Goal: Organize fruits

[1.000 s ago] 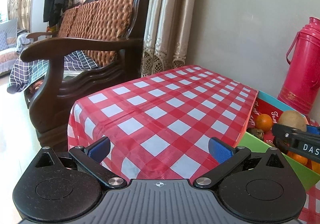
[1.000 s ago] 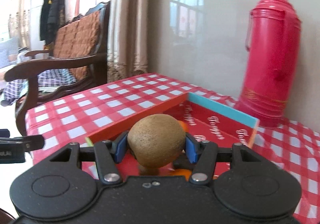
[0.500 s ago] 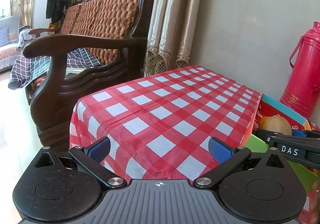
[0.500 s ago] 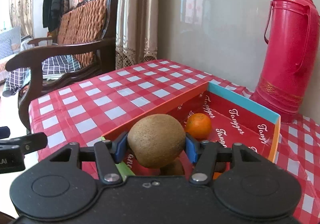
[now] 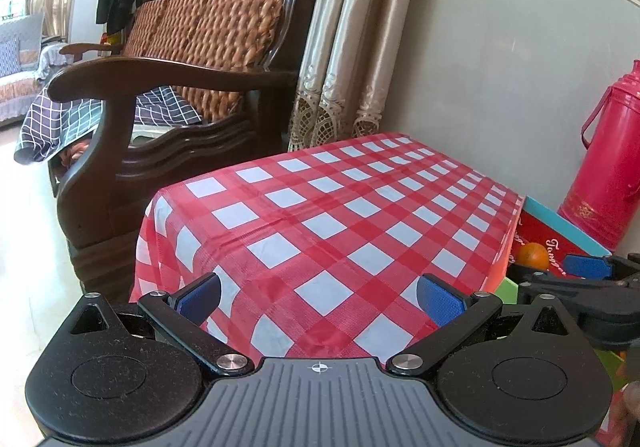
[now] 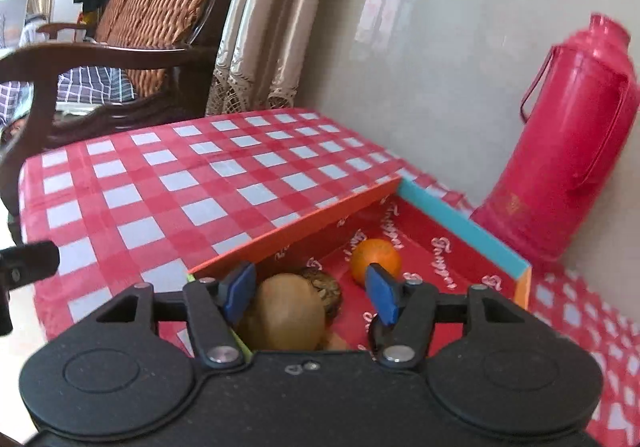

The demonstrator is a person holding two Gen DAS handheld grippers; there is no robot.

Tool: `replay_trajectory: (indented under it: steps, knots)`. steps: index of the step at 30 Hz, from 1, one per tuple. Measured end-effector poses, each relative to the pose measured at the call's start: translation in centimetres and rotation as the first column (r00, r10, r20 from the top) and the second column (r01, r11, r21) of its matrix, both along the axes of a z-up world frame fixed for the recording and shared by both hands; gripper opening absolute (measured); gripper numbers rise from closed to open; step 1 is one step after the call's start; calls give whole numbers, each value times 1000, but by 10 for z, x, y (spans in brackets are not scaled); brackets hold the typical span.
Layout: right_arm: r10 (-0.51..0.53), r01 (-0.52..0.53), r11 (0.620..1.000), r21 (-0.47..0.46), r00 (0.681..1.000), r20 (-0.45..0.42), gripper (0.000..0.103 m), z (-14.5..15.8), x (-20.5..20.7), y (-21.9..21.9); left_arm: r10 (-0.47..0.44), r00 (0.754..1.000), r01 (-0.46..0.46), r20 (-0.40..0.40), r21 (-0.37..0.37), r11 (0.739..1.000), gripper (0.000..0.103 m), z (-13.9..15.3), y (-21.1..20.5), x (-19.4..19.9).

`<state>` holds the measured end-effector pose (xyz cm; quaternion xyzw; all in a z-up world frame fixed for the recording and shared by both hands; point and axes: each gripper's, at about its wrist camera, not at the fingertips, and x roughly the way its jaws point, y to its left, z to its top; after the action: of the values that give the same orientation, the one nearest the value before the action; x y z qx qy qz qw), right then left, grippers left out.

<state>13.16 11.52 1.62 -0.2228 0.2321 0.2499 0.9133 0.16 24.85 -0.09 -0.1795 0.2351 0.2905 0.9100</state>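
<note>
The right gripper [image 6: 310, 293] hung over the red box [image 6: 464, 221], its jaws opening. The brown kiwi [image 6: 286, 315] lay between and below them, close against the left blue pad [image 6: 240, 289] and clear of the right one, so the pads no longer pressed it. It sat low in the near corner of the box, beside a walnut [image 6: 326, 285]. An orange [image 6: 376, 261] lay farther in, apart from both. The left gripper [image 5: 318, 301] hovered over the checked bench [image 5: 344, 207] with its jaws wide apart and nothing between them. A red thermos [image 6: 572, 151] stood behind the box.
</note>
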Motion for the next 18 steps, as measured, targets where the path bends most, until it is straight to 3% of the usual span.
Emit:
replay_trajectory:
  steps: [5,7,11,16,18]
  knots:
    - [-37,38,999,-25,999,32,65,0,0,0,0,1000,0,12,-17,1000,103,0,1,-1]
    - [-44,44,999,-15,999,20,65,0,2,-3,2,1000,-2,17,-25,1000,103,0,1,-1]
    - [-55,55,998,-16,998,18,78,1,7,-8,6,1000,-5,22,-35,999,103,0,3,-3]
    - [-114,114,993,-7,992,45,79,1,14,-18,13,1000,-12,28,-40,999,103,0,4,-5]
    - [-121,122,991,46,993,-14,76,4,20,-27,12,999,-11,30,-35,999,103,0,3,-5]
